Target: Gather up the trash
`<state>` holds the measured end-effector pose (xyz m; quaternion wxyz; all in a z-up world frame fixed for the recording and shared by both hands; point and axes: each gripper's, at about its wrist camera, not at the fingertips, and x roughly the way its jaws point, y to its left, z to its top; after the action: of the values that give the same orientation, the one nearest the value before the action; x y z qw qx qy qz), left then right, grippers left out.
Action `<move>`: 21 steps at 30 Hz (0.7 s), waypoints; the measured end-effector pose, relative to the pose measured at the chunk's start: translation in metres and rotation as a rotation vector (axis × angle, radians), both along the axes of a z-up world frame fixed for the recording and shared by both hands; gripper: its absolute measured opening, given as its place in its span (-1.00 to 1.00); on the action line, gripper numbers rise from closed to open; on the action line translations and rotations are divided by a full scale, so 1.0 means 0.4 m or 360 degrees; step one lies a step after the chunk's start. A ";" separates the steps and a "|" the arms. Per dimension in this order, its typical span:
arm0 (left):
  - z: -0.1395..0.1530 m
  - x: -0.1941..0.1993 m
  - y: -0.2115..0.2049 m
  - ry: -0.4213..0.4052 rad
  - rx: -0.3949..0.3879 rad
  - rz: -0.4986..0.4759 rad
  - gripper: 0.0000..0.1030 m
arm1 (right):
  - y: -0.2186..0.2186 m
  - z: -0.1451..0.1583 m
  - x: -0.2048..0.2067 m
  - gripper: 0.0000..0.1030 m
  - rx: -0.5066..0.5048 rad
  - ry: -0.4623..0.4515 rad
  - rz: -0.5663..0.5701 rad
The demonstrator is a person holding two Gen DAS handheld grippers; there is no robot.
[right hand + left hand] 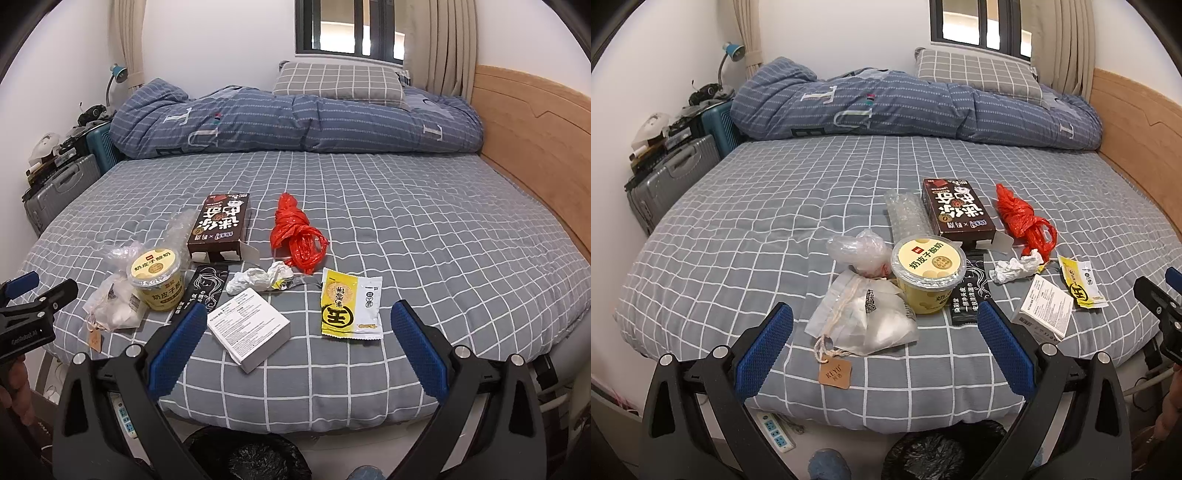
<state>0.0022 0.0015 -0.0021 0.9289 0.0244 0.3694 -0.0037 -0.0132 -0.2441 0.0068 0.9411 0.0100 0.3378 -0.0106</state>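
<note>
My 2 grippers, left gripper [884,325] and right gripper [299,325], jaws wide, empty, above bed [406,221]; yogurt cup [925,275] beside drawstring pouch [864,317].

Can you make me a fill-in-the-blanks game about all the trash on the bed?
1. The knotted plastic bag beside the brown box is ____ in colour.
2. The yogurt cup has a ____ lid.
3. Both the left gripper and the right gripper have jaws that are ____.
4. The bin below the bed's edge is lined with a ____ bag.

Missing words: red; yellow; open; black
</note>
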 end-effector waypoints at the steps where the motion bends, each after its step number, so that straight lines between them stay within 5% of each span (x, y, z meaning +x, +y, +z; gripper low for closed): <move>1: 0.000 0.000 0.000 0.0001 -0.0002 -0.0001 0.89 | 0.002 0.000 0.000 0.86 -0.0001 -0.0001 0.0002; 21: 0.011 0.000 -0.001 -0.0007 -0.0029 -0.0010 0.89 | 0.001 0.003 -0.003 0.86 0.0009 -0.0010 0.0007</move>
<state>0.0023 0.0011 0.0025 0.9299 0.0171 0.3674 -0.0099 -0.0145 -0.2439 0.0080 0.9421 0.0121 0.3349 -0.0075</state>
